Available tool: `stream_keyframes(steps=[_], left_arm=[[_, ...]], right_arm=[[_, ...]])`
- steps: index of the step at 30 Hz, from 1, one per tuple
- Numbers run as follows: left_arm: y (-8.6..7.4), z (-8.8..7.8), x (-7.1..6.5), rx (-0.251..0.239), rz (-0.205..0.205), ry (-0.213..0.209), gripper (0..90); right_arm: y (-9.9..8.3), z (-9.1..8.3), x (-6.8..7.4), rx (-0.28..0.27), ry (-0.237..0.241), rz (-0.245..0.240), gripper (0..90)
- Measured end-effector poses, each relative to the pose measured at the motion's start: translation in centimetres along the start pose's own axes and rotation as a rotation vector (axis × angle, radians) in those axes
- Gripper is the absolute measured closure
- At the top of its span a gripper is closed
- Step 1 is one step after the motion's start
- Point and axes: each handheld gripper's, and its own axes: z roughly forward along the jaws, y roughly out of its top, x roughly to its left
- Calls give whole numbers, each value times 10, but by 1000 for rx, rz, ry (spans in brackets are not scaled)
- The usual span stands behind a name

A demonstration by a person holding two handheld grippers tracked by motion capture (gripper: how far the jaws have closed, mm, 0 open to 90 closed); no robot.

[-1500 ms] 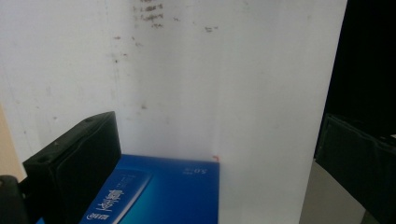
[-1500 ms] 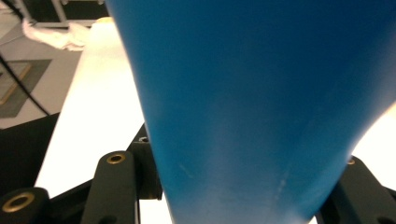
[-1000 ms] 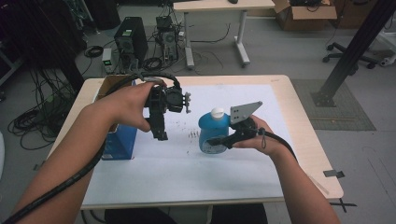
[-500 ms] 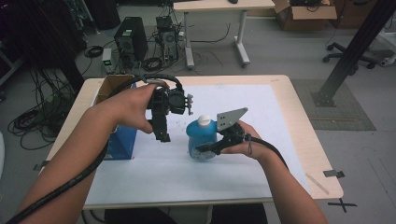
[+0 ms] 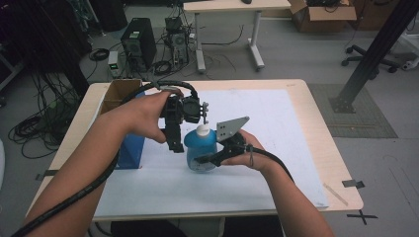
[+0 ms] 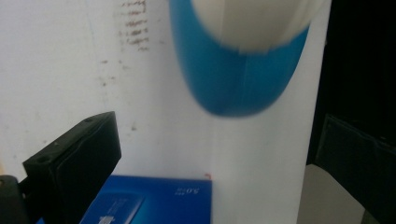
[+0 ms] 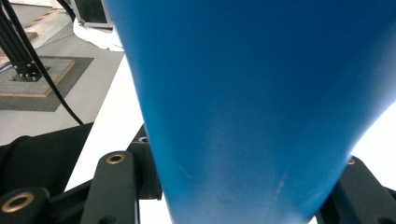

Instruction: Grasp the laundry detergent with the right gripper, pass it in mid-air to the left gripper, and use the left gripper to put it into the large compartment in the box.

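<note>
On the pale wooden tabletop point(image 5: 316, 123), covered by a large white paper sheet point(image 5: 276, 148), we see a blue cardboard box point(image 5: 131, 150) at the left and, near the middle, the squat blue plastic bottle with a white cap point(image 5: 200, 148). We judge the bottle light, its smooth curved wall slippery and somewhat yielding, so the wide lower body is the safer place to hold. Our right claw point(image 5: 207, 159) pinches that body from the side, jaws pressed on the blue wall. Our left claw point(image 5: 174, 140) hangs just beside the cap, jaws spread, nothing between them; the narrow ribbed cap suits its grip.
</note>
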Motion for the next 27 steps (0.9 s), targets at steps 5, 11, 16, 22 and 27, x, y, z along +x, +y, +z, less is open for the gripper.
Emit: stream_keyframes(steps=[5,11,16,22,27], left_arm=[[3,3,-2,4,3,-3,2],[6,6,-5,6,16,0,2],[9,9,-6,16,21,-2,2],[12,11,-7,12,28,3,2],[14,11,-8,16,29,12,8]], right_arm=[[7,8,2,-2,10,-13,450],[12,15,3,-6,11,-28,450],[14,18,5,-4,11,-25,450],[16,20,5,-9,10,-22,449],[17,20,5,-9,8,-22,449]])
